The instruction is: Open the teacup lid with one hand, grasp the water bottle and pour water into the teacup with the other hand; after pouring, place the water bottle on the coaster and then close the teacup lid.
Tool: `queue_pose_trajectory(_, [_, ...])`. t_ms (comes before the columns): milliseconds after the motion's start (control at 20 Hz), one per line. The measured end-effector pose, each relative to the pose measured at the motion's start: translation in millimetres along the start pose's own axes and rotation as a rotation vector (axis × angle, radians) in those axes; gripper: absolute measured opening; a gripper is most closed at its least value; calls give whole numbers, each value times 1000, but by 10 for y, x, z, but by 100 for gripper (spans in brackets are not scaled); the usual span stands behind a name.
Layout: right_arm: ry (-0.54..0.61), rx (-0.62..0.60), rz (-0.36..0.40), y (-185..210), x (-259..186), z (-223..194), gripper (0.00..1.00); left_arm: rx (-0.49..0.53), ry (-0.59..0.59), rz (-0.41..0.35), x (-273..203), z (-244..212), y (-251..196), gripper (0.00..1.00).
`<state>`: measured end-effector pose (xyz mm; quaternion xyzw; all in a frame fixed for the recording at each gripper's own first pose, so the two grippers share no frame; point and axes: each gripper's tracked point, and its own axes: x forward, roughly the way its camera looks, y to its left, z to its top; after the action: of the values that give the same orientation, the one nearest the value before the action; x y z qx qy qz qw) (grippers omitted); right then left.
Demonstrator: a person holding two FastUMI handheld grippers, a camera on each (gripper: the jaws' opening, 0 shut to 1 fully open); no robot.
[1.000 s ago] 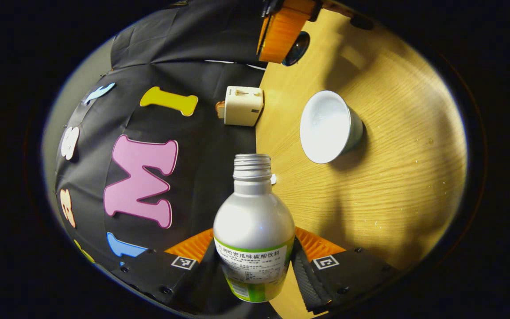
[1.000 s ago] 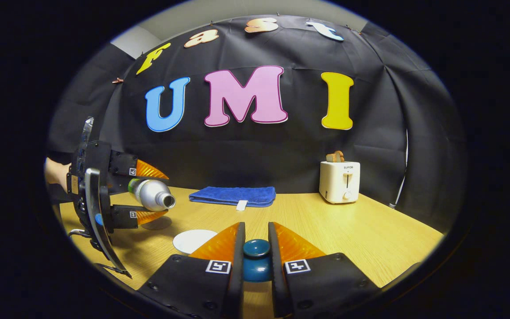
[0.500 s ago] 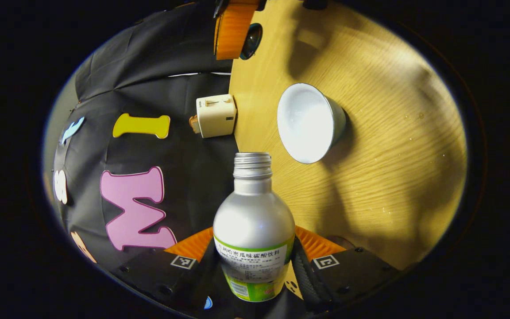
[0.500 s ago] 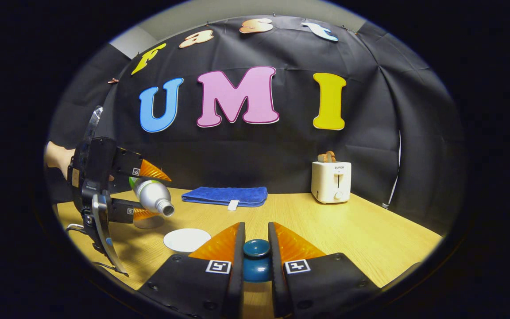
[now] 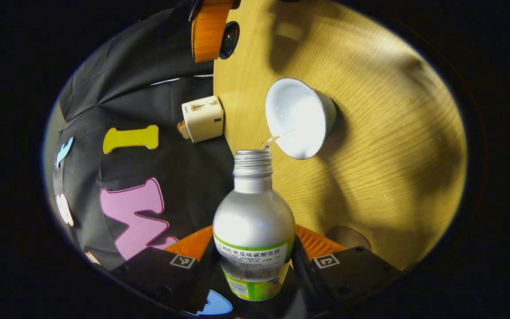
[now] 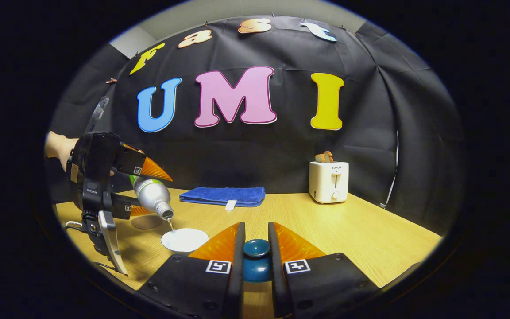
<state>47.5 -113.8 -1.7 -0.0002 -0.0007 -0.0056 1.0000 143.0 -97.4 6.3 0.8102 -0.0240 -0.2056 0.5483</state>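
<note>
A silver water bottle (image 5: 253,221) with a green label and no cap sits tilted between the fingers of my left gripper (image 5: 253,243), which is shut on it. A thin stream of water runs from its mouth into the white teacup (image 5: 299,117) on the wooden table. In the right gripper view the bottle (image 6: 149,192) tips neck-down over the teacup (image 6: 184,240), and a round coaster (image 6: 146,221) lies just behind the cup. My right gripper (image 6: 256,230) is shut on the dark blue lid (image 6: 256,250), held up to the right of the cup.
A folded blue towel (image 6: 222,196) lies at the back of the table (image 6: 348,230). A white toaster (image 6: 329,181) stands at the back right. A hand (image 6: 58,148) holds the left gripper at the far left. The coaster (image 5: 348,237) lies near my left fingers.
The bottle has tipped further neck-down and moved over the teacup, and water now streams out. The right gripper with the lid has stayed almost still.
</note>
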Motion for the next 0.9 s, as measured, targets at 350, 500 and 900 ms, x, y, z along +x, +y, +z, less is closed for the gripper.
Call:
queue_pose_trajectory(350, [-1,0,-11,-9,8,-6,30,68,29,-2,-1,-73,0,82])
queue_pose_trajectory(500, [0,0,-11,-11,8,-12,30,106,29,5,-6,-65,55,83])
queue_pose_trajectory(900, [-1,0,-11,-9,9,-15,29,211,40,4,-25,-57,162,82])
